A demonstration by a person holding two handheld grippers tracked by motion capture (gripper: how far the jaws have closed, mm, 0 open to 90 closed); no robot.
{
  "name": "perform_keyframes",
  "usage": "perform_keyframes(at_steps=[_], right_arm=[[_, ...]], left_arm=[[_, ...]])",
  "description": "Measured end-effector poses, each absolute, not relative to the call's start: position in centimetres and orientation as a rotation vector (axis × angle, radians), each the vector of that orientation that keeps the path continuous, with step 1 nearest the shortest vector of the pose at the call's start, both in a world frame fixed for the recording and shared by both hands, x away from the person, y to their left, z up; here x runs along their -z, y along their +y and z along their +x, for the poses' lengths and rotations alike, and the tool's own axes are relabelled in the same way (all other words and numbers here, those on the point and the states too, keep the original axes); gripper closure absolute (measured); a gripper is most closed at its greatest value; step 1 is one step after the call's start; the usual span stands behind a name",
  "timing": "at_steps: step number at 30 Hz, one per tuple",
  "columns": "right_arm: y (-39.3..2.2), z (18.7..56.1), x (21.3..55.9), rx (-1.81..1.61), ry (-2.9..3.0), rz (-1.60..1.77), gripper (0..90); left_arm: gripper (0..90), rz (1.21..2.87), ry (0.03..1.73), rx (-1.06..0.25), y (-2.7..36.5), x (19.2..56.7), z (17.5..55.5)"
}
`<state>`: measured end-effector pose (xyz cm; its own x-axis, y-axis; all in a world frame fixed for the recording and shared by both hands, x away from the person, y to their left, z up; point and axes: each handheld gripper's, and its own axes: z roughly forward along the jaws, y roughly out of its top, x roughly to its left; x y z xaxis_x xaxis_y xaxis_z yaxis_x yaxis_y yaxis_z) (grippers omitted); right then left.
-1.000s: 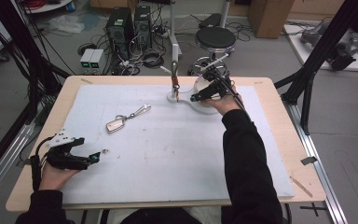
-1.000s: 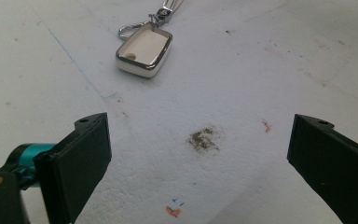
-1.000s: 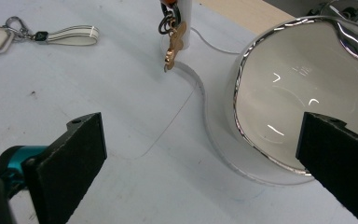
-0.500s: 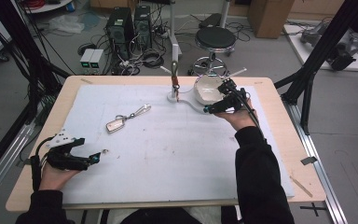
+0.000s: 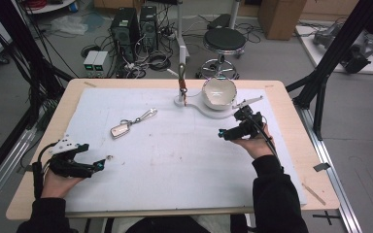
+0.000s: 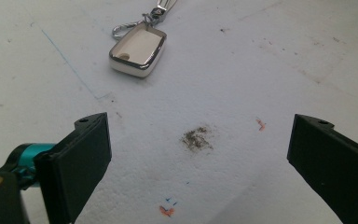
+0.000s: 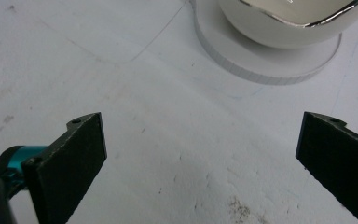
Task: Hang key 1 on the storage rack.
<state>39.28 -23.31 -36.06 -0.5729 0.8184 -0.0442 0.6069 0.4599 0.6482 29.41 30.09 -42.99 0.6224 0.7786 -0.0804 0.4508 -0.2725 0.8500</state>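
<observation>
In the high view, a wooden table [image 5: 291,145] carries a white mat [image 5: 175,160]. The left gripper [image 5: 98,166] rests near the mat's front left corner, held in the person's left hand [image 5: 58,180]. The right gripper [image 5: 222,135] sits right of centre, held in the right hand [image 5: 255,144], just in front of a white bowl [image 5: 219,93] that stands on a flat white base [image 5: 209,110]. A small upright stand [image 5: 181,80] rises from the base's left end. A key fob on a metal ring and clip [image 5: 131,124] lies on the mat, left of centre, well apart from both grippers.

In the left gripper view, the jaws stand wide apart with nothing between them, above stained mat; the key fob [image 6: 137,50] lies ahead, to the left.

In the right gripper view, the jaws are likewise spread and empty; the bowl [image 7: 293,21] on its round base [image 7: 261,63] lies ahead, upper right.
</observation>
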Motion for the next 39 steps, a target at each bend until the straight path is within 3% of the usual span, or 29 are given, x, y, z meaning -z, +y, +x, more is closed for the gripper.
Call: perform_keyframes(at_steps=[39], right_arm=[[-27.0, 32.7, 41.1, -0.978, 2.291, 1.232, 0.8]], left_arm=[[6.7, 1.927, 0.989, -0.436, 30.2, 43.2, 29.2]])
